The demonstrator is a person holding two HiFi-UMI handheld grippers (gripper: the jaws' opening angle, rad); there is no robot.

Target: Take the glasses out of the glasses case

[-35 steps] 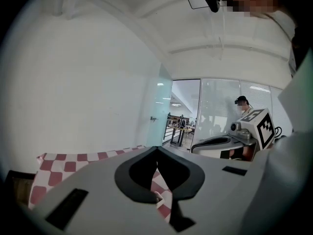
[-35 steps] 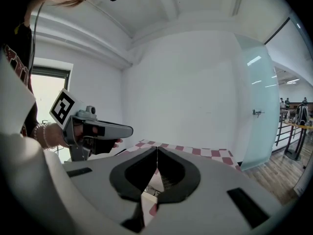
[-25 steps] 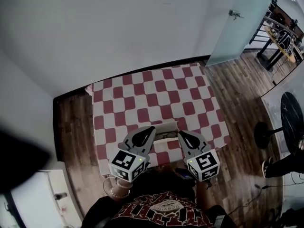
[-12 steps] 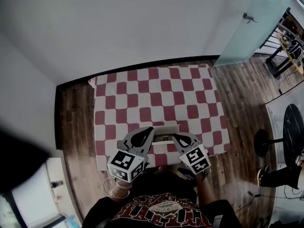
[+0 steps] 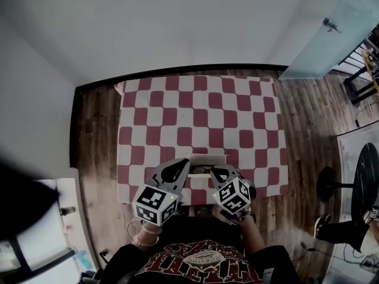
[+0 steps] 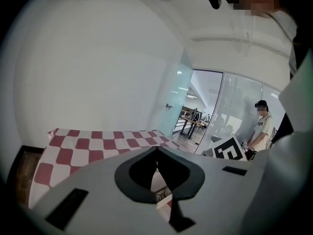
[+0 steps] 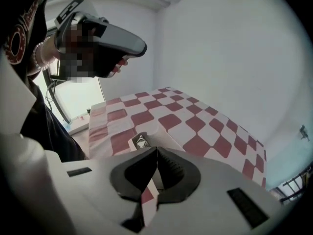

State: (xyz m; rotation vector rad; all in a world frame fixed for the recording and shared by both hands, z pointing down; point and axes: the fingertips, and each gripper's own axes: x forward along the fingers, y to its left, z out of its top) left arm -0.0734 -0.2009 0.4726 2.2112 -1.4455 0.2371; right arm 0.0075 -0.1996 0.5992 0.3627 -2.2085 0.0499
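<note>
A white glasses case (image 5: 207,158) lies near the front edge of the red-and-white checkered table (image 5: 201,111). It seems open, with a dark shape (image 5: 202,170) inside that is too small to make out. My left gripper (image 5: 185,162) is at the case's left end and my right gripper (image 5: 214,170) at its right end, both low over it. In the left gripper view the jaws (image 6: 157,150) meet at their tips, with the white case (image 6: 159,182) showing below. In the right gripper view the jaws (image 7: 156,150) also meet, just in front of the case (image 7: 146,130) and its small logo tab (image 7: 141,141).
The checkered cloth stretches bare beyond the case to the white wall. Wooden floor surrounds the table. A pale door (image 5: 331,34) stands at the back right, a round black stand (image 5: 331,185) to the right, a white cabinet (image 5: 41,229) to the left. A person (image 6: 263,126) stands far off.
The right gripper has moved left and in toward the case, its marker cube turning. The left gripper has barely moved. The head view has shifted, so the table sits more centred.
</note>
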